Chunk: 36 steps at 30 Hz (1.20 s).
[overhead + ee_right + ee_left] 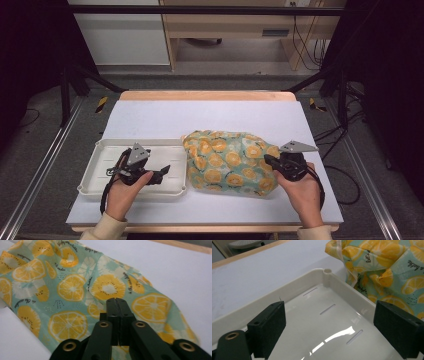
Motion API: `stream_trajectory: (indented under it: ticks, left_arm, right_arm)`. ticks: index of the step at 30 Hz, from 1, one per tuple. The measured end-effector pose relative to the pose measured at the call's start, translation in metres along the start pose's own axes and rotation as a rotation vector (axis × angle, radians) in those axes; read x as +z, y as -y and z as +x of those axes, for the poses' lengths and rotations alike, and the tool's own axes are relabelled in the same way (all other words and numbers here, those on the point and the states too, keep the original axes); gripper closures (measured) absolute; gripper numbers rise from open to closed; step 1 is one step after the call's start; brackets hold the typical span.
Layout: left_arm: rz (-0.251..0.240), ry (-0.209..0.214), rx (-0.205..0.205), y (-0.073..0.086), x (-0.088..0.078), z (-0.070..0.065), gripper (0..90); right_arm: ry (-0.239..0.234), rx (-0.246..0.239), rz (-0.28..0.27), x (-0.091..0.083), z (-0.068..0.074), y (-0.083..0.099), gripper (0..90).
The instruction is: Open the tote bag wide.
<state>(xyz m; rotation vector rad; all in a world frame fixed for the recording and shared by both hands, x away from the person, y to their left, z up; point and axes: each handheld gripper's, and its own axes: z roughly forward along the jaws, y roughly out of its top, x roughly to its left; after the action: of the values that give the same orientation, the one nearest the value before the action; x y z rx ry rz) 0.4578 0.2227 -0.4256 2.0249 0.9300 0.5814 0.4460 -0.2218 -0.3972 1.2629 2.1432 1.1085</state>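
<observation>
Cloth pinched, nothing moved yet

Lemon-print cloth (pixel 230 161) lies bunched on the counter (pixel 150 117), just beside the white tray (pixel 100 150). Right tool (pixel 116 301) is clenched against its near edge; left tool (pixel 329 327) hangs released over the tray. Lifting remains.

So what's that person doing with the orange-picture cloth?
A person holds a gripper in each hand at a white table. The right gripper is at the right edge of a crumpled cloth printed with orange slices; its fingers are shut together, though whether they pinch the cloth can't be told. The left gripper hangs open over an empty white tray beside the cloth.
</observation>
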Motion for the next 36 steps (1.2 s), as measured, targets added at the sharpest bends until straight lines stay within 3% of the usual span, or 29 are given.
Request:
stream_trajectory:
  ticks: [3, 4, 5, 6, 8, 9, 11, 13, 16, 17, 18, 19, 20, 21, 22, 23, 25, 28, 31, 36]
  left_arm:
    - [-0.002, -0.004, 0.001, 0.000, -0.001, 0.000, 10.9]
    - [-0.002, -0.004, 0.001, 0.000, -0.001, 0.000, 10.9]
    - [-0.002, -0.007, 0.001, 0.001, -0.002, 0.001, 10.8]
    - [-0.002, -0.007, 0.001, 0.001, -0.002, 0.001, 10.8]
    - [-0.002, -0.004, 0.000, 0.002, -0.002, 0.001, 10.8]
    - [-0.001, -0.003, 0.002, 0.002, -0.002, 0.002, 10.8]
    - [0.000, 0.004, 0.002, 0.002, -0.001, 0.002, 10.8]
    - [-0.003, 0.006, 0.001, 0.001, -0.001, 0.000, 10.8]
    - [-0.006, 0.011, 0.004, 0.000, -0.001, -0.001, 10.8]
    - [-0.009, 0.013, 0.007, -0.001, -0.002, -0.002, 10.8]
    - [-0.009, 0.013, 0.007, -0.001, -0.002, -0.002, 10.8]
    - [-0.009, 0.016, 0.008, -0.001, -0.002, -0.002, 10.8]
    - [-0.009, 0.016, 0.008, -0.001, -0.002, -0.002, 10.8]
    - [-0.007, 0.017, 0.009, -0.001, -0.002, -0.002, 10.8]
    - [-0.002, 0.022, 0.009, -0.001, -0.001, -0.003, 10.8]
    - [0.000, 0.026, 0.012, -0.001, -0.001, -0.005, 10.9]
    - [0.001, 0.032, 0.020, -0.002, 0.000, -0.007, 11.1]
    - [-0.001, 0.037, 0.028, -0.004, -0.001, -0.010, 11.2]
    - [-0.018, 0.037, 0.047, -0.015, -0.004, -0.015, 11.9]
    - [-0.036, 0.040, 0.085, -0.029, -0.002, -0.023, 13.5]
  right_arm:
    - [0.045, -0.015, -0.005, -0.005, -0.007, -0.012, 58.2]
    - [0.045, -0.015, -0.005, -0.005, -0.007, -0.012, 58.2]
    - [0.083, -0.028, 0.012, -0.002, -0.011, -0.019, 46.9]
    - [0.083, -0.028, 0.012, -0.002, -0.011, -0.019, 46.9]
    - [0.106, -0.004, 0.028, 0.002, -0.015, -0.022, 32.2]
    - [0.095, 0.016, 0.061, 0.009, -0.016, -0.018, 21.7]
    - [0.114, 0.027, 0.082, 0.015, -0.018, -0.013, 16.8]
    - [0.094, 0.064, 0.096, 0.023, -0.022, -0.010, 13.3]
    - [0.063, 0.089, 0.116, 0.030, -0.025, -0.009, 18.2]
    - [0.047, 0.090, 0.125, 0.033, -0.025, -0.008, 37.4]
    - [0.047, 0.090, 0.125, 0.033, -0.025, -0.008, 37.4]
    - [0.030, 0.070, 0.116, 0.031, -0.021, -0.008, 54.4]
    - [0.030, 0.070, 0.116, 0.031, -0.021, -0.008, 54.4]
    - [0.027, 0.040, 0.106, 0.025, -0.014, -0.005, 71.3]
    - [0.027, 0.040, 0.106, 0.025, -0.014, -0.005, 71.3]
    - [0.019, 0.022, 0.087, 0.016, -0.008, 0.000, 84.5]
    - [0.018, 0.007, 0.073, 0.009, -0.003, 0.004, 89.7]
    - [0.017, -0.019, 0.048, 0.001, 0.003, 0.011, 90.0]
    - [-0.012, -0.047, -0.003, -0.016, 0.015, 0.031, 90.0]
    - [-0.052, -0.048, -0.027, -0.024, 0.021, 0.057, 90.0]
